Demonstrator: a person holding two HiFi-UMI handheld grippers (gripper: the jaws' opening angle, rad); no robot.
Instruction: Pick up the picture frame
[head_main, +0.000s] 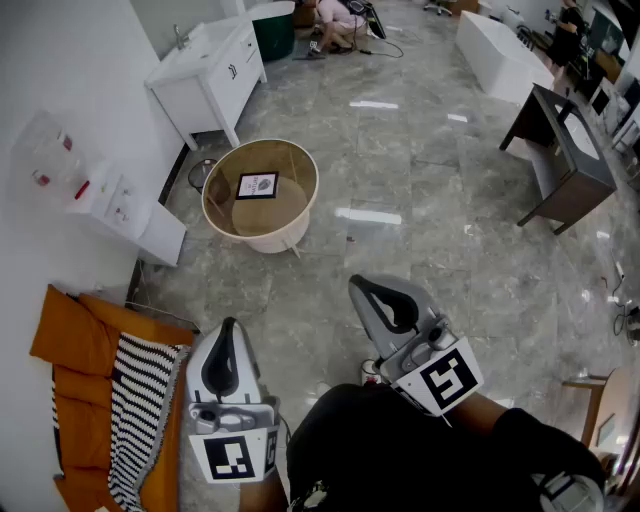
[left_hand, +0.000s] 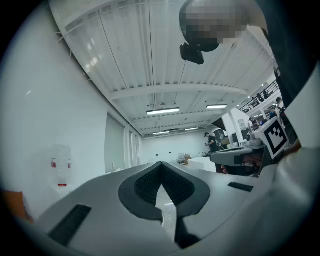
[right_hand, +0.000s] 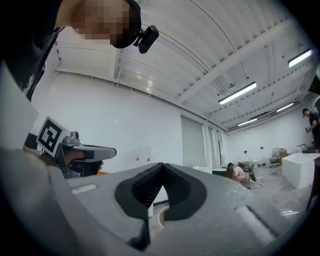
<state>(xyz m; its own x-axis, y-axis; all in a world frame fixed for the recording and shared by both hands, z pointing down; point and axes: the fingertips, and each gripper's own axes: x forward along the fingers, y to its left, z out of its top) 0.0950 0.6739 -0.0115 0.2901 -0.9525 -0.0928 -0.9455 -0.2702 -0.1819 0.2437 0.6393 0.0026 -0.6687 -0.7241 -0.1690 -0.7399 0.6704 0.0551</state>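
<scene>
Floor here is glossy grey marble-look tile (head_main: 420, 250), lights bouncing off it. Standing right on it: a round cream tub with a tan inside (head_main: 270, 243) near the wall, a white vanity cabinet with a sink top (head_main: 205, 85) further back, a long white block (head_main: 495, 50) and a dark grey wooden stand (head_main: 560, 160) off right. An orange blanket (head_main: 75, 340) under a black-and-white striped cloth (head_main: 140, 400) is heaped by the wall.
</scene>
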